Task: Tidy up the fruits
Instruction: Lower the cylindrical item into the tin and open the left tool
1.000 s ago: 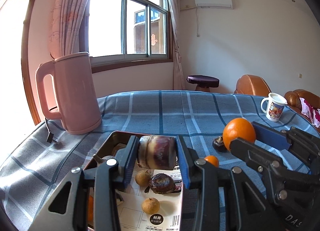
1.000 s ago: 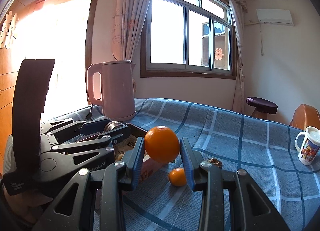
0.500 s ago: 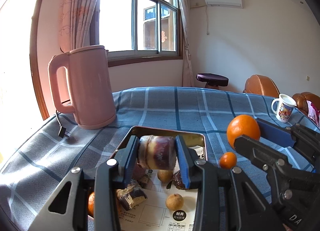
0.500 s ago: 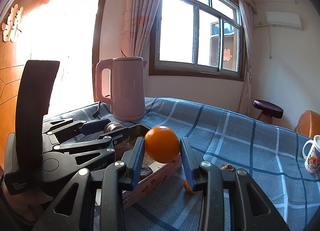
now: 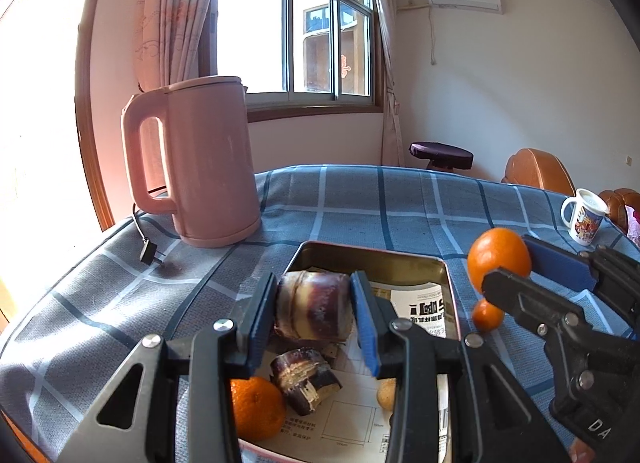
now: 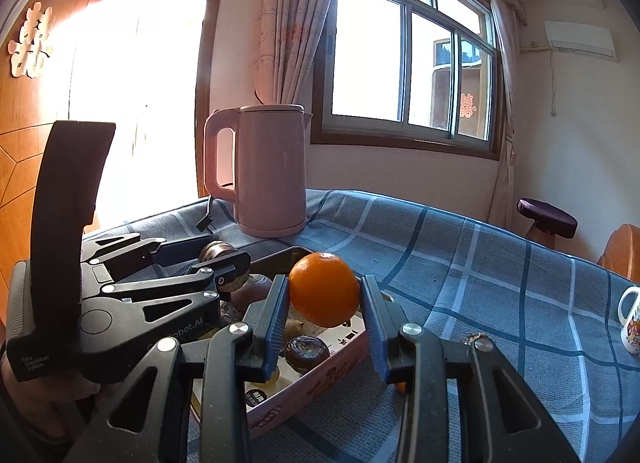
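My left gripper (image 5: 314, 309) is shut on a purple-brown sugarcane piece (image 5: 314, 311), held over the near half of a metal tray (image 5: 372, 254) lined with printed paper. In the tray lie another sugarcane piece (image 5: 306, 379), an orange (image 5: 256, 409) and a small brown fruit (image 5: 386, 394). My right gripper (image 6: 324, 295) is shut on a large orange (image 6: 324, 289), hovering over the tray's (image 6: 280, 255) right edge. From the left wrist this orange (image 5: 498, 259) shows at the right, with a small orange (image 5: 487, 315) on the cloth below it.
A pink electric kettle (image 5: 196, 163) with a loose plug (image 5: 150, 253) stands behind the tray to the left. A printed mug (image 5: 584, 215) is at the far right of the blue checked tablecloth (image 5: 380, 199). A dark small fruit (image 6: 478, 339) lies on the cloth right of the tray.
Both grippers have shifted left across the table with their fruits still held, so the tray and kettle now sit more central and nearer. More tray contents have come into view under the left gripper.
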